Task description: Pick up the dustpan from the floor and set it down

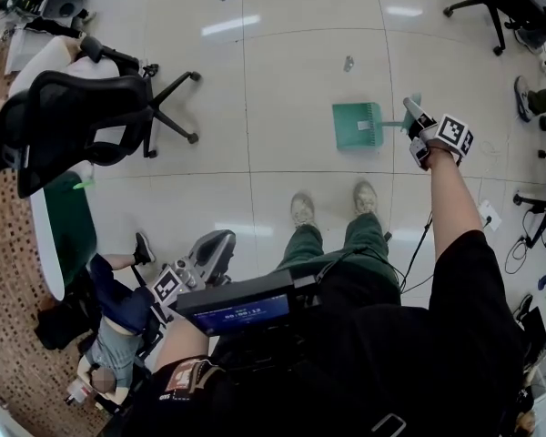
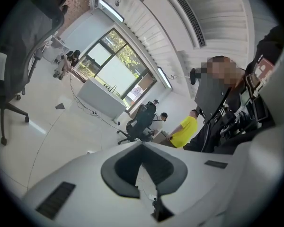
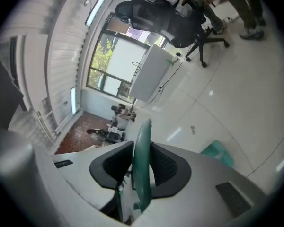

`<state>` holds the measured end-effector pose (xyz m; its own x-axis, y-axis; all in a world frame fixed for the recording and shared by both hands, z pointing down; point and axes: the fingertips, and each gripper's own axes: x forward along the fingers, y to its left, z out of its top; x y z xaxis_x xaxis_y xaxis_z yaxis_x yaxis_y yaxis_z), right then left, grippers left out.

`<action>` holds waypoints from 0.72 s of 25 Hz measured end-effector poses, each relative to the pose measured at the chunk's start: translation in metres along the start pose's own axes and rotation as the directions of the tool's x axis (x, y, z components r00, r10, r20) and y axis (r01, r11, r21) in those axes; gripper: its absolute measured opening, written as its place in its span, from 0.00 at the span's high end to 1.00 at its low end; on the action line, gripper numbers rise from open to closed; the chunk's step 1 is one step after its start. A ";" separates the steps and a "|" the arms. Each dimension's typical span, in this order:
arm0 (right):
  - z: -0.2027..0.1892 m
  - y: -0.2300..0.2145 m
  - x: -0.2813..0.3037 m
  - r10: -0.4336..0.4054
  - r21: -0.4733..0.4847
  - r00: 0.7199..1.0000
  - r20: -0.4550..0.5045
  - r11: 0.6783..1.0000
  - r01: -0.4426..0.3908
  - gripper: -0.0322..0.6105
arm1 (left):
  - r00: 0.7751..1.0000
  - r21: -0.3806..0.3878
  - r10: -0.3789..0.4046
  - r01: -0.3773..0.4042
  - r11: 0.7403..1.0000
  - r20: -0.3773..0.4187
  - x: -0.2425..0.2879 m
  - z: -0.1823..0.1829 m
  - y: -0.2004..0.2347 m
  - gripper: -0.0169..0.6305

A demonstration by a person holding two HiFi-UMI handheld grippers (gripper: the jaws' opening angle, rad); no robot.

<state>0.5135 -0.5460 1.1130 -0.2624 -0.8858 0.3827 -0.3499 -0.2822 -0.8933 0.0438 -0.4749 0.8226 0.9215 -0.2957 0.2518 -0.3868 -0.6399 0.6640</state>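
Observation:
A green dustpan (image 1: 357, 124) lies flat on the pale tiled floor, its thin handle (image 1: 393, 124) running right into my right gripper (image 1: 409, 115). In the right gripper view the green handle (image 3: 143, 164) stands upright between the dark pads, which sit close beside it without clearly pressing, and the pan (image 3: 218, 153) shows below on the floor. My left gripper (image 1: 220, 244) hangs low at my left side, away from the dustpan. In its own view the left gripper (image 2: 143, 148) has its pads together with nothing between them.
A black office chair (image 1: 82, 121) stands at the left beside a green-topped table (image 1: 64, 230). Someone sits low at the bottom left (image 1: 118, 312). My feet (image 1: 332, 208) are just behind the dustpan. A small object (image 1: 348, 63) lies on the tiles beyond. More chairs (image 1: 491, 3) and cables (image 1: 519, 253) line the right.

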 end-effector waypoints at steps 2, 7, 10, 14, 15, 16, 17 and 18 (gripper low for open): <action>0.011 -0.015 -0.014 -0.096 -0.084 0.995 -0.012 0.992 0.094 0.74 | 1.000 0.003 0.005 -0.005 1.000 0.001 0.002 0.002 -0.007 0.94; 0.017 -0.026 -0.034 -0.236 -0.242 0.972 -0.016 0.944 0.225 0.58 | 1.000 0.017 0.002 -0.002 1.000 0.004 0.005 0.002 -0.028 0.94; 0.027 -0.021 -0.048 -0.276 -0.324 0.961 0.003 0.909 0.262 0.58 | 1.000 0.029 -0.003 0.002 1.000 0.008 0.011 0.003 -0.045 0.94; 0.049 0.004 -0.078 -0.240 -0.366 0.970 0.036 0.900 0.236 0.58 | 1.000 0.046 -0.003 0.002 0.999 0.029 0.022 0.011 -0.072 0.94; 0.054 0.016 -0.087 -0.217 -0.371 0.975 0.046 0.903 0.218 0.58 | 0.999 0.053 -0.004 0.002 0.999 0.036 0.024 0.014 -0.080 0.94; 0.058 0.030 -0.096 -0.192 -0.376 0.980 0.053 0.905 0.198 0.58 | 0.999 0.061 -0.006 0.003 0.998 0.044 0.025 0.019 -0.087 0.94; 0.060 0.047 -0.104 -0.166 -0.381 0.985 0.056 0.908 0.175 0.58 | 0.999 0.069 -0.007 0.003 0.998 0.052 0.025 0.024 -0.093 0.94; 0.060 0.066 -0.112 -0.139 -0.387 0.989 0.054 0.910 0.149 0.58 | 0.998 0.076 -0.008 0.003 0.997 0.062 0.024 0.031 -0.100 0.94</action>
<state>0.5735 -0.4870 0.9970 -0.1623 -0.8567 0.4897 -0.7055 -0.2462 -0.6646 0.1036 -0.4397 0.7406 0.9207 -0.3339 0.2022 -0.3852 -0.6927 0.6097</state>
